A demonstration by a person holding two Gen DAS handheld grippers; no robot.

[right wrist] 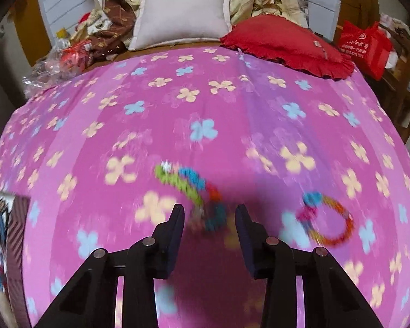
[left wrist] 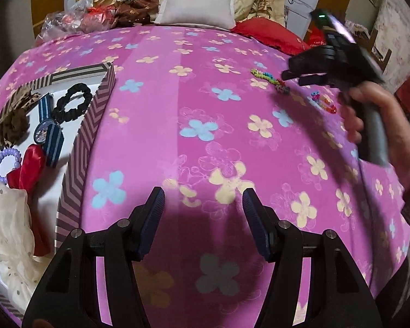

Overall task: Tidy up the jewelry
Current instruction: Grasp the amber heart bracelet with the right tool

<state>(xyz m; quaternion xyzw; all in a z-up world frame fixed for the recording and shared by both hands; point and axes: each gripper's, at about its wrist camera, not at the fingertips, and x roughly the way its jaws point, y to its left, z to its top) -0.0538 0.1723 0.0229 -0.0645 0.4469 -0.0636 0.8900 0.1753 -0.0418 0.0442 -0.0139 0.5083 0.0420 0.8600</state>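
A striped box (left wrist: 79,147) at the left holds a black scrunchie (left wrist: 73,102), a blue striped watch (left wrist: 48,129), a red bow (left wrist: 31,164), a purple bead bracelet (left wrist: 2,161) and white lace. A green-blue woven bracelet (right wrist: 190,188) lies on the pink bedspread just ahead of my open right gripper (right wrist: 209,216); it also shows in the left wrist view (left wrist: 270,80). An orange-pink woven ring (right wrist: 326,220) lies to its right. My left gripper (left wrist: 203,199) is open and empty above the bedspread.
A white pillow (right wrist: 183,13), a red pillow (right wrist: 287,43) and bundled quilts lie at the bed's far end. A plastic bag pile (right wrist: 57,60) sits far left. A red bag (right wrist: 366,46) stands beyond the bed's right edge.
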